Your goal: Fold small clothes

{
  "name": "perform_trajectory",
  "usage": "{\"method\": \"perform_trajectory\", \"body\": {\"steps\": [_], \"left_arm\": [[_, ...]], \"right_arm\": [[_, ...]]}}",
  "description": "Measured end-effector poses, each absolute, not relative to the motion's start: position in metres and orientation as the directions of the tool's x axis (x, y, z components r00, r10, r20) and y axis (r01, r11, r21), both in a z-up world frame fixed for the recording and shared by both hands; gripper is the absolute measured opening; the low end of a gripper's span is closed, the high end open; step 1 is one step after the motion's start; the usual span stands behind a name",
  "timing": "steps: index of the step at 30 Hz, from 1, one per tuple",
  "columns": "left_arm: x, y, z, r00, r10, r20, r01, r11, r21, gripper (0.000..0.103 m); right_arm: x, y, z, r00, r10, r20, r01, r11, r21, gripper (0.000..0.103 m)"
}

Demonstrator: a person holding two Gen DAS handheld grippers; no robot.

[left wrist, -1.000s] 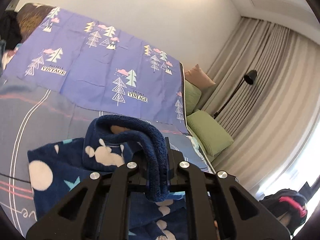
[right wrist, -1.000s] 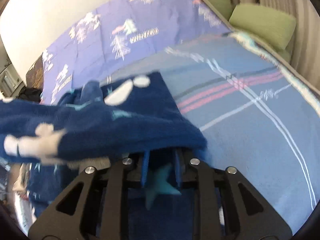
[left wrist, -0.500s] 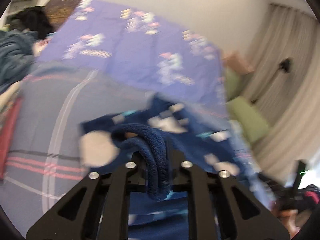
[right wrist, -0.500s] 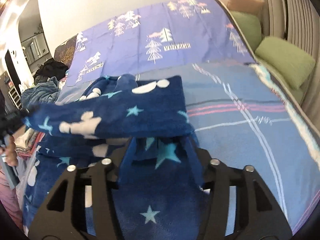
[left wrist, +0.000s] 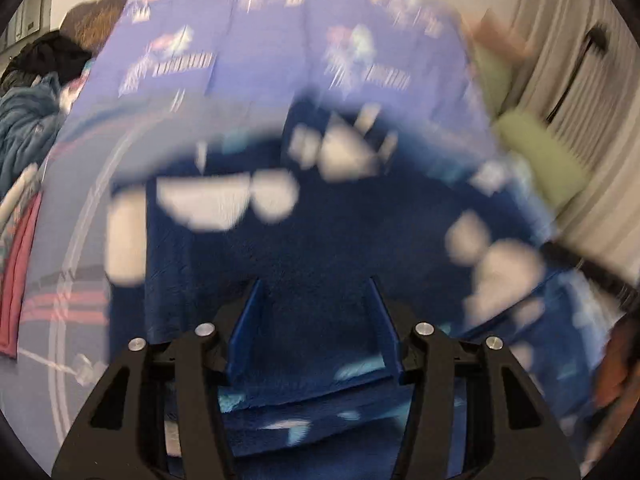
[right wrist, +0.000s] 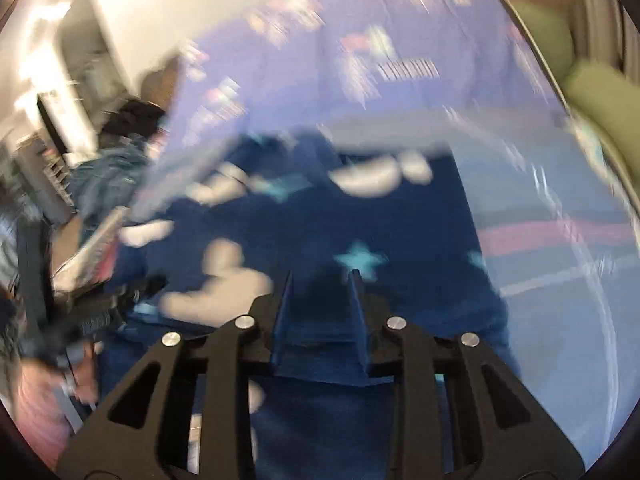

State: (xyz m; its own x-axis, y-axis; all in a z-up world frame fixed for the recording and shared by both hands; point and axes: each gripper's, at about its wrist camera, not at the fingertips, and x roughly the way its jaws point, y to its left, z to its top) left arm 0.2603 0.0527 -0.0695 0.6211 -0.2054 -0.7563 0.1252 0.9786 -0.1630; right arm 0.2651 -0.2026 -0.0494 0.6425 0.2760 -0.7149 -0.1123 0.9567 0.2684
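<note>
A navy fleece garment (left wrist: pixel 320 248) with white shapes and pale blue stars lies spread on the bed, heavily blurred in both views. My left gripper (left wrist: pixel 315 292) points down at it. Its jaws are opening, and nothing sits between the blue fingers (left wrist: pixel 250 320); the fleece lies flat under them. The same garment (right wrist: pixel 400 240) fills the right wrist view. My right gripper (right wrist: pixel 320 280) hovers over it with its jaws closing to a narrow gap. No fold rises between its fingers (right wrist: pixel 282 312).
The bed has a blue striped sheet (right wrist: pixel 560 240) and a purple tree-print cover (left wrist: pixel 260 76) behind. Green cushions (left wrist: pixel 540 152) and curtains lie to the right. A pile of clothes (left wrist: pixel 24 120) sits at the left edge. A hand (right wrist: pixel 80 380) shows at the lower left.
My left gripper let go of the fleece fold, opened and sank toward the garment. My right gripper dropped its layer, which now lies flat; its jaws spread wide, then narrowed.
</note>
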Motion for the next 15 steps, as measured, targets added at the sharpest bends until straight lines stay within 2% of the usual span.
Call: {"method": "perform_trajectory", "body": {"steps": [1, 3, 7, 11, 15], "left_arm": [[0.256, 0.052, -0.07, 0.643, -0.204, -0.739, 0.136, 0.979, -0.152, 0.054], [0.254, 0.054, -0.063, 0.639, -0.218, -0.738, 0.141, 0.976, -0.167, 0.054], [0.258, 0.062, -0.069, 0.633, -0.246, -0.734, 0.138, 0.969, -0.205, 0.054], [0.253, 0.061, -0.07, 0.638, -0.239, -0.732, 0.139, 0.971, -0.195, 0.054], [0.248, 0.058, -0.068, 0.639, -0.248, -0.728, 0.14, 0.968, -0.207, 0.054]], "right_arm": [[0.268, -0.211, -0.061, 0.62, 0.265, -0.738, -0.073, 0.957, 0.282, 0.005], [0.256, -0.227, -0.065, 0.632, 0.327, -0.702, -0.088, 0.931, 0.354, 0.005], [0.221, -0.226, -0.051, 0.66, 0.345, -0.668, -0.169, 0.934, 0.316, 0.013], [0.218, -0.213, -0.056, 0.642, 0.286, -0.711, -0.162, 0.958, 0.238, 0.013], [0.244, -0.209, -0.073, 0.608, 0.289, -0.74, -0.117, 0.954, 0.276, 0.013]]}}
